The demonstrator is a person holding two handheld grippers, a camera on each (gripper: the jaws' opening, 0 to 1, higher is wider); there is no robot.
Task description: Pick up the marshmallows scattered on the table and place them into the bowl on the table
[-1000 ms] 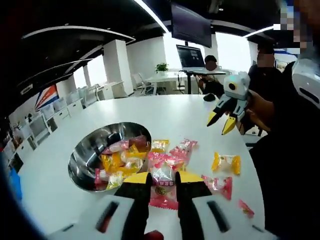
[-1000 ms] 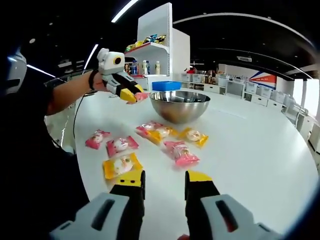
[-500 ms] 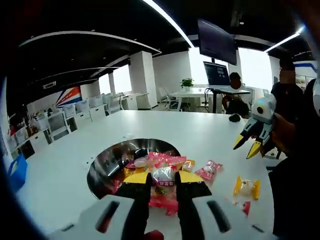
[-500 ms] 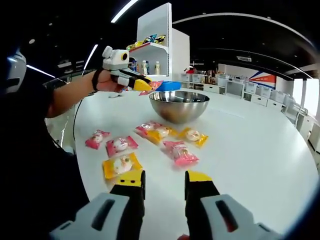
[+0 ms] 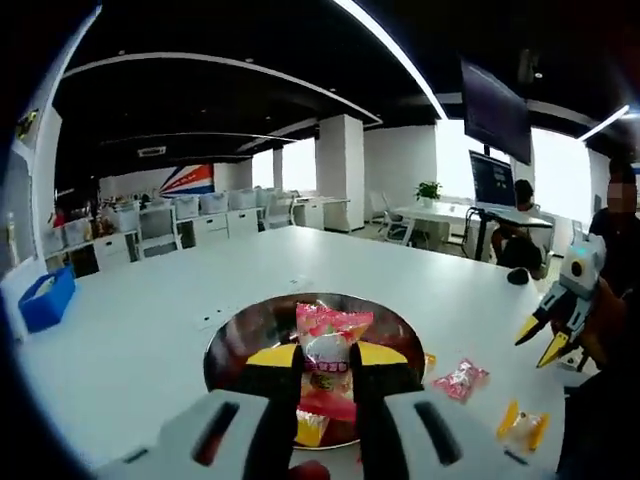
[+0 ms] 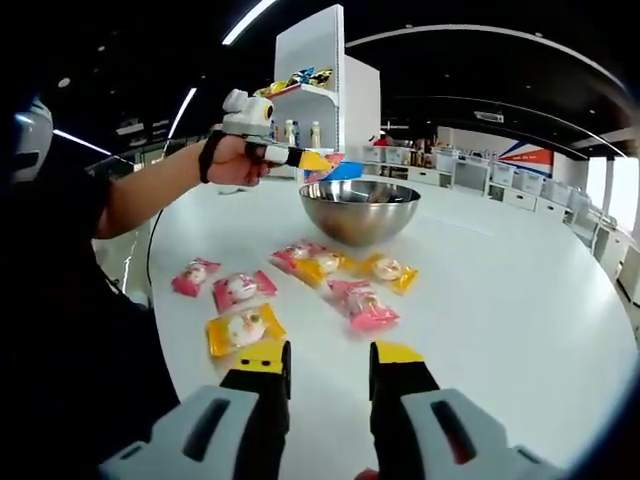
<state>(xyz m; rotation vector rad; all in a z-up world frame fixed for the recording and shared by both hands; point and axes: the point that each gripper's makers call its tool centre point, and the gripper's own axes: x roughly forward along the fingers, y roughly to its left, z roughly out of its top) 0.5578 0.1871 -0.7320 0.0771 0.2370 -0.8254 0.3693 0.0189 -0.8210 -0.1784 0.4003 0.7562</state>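
My left gripper (image 5: 325,355) is shut on a pink marshmallow packet (image 5: 333,325) and holds it over the steel bowl (image 5: 232,345), which has several packets inside. In the right gripper view, the left gripper (image 6: 318,160) hangs by the near-left rim of the bowl (image 6: 360,212) with the pink packet (image 6: 329,166) at its tip. My right gripper (image 6: 325,365) is open and empty, low over the table's near edge. Ahead of it lie a yellow packet (image 6: 243,328), two pink ones (image 6: 242,288) (image 6: 195,277), a pink one (image 6: 362,306) and more near the bowl (image 6: 388,270). The right gripper (image 5: 538,343) hovers at the right.
The white table (image 6: 520,300) stretches wide to the right of the bowl. A blue bin (image 6: 336,172) and a white shelf unit (image 6: 320,100) stand behind the bowl. A pink packet (image 5: 460,378) and a yellow one (image 5: 522,426) lie right of the bowl. People sit at a far desk (image 5: 515,235).
My left gripper has carried the pink packet from above the scattered packets to over the bowl. The right gripper has stayed still and open.
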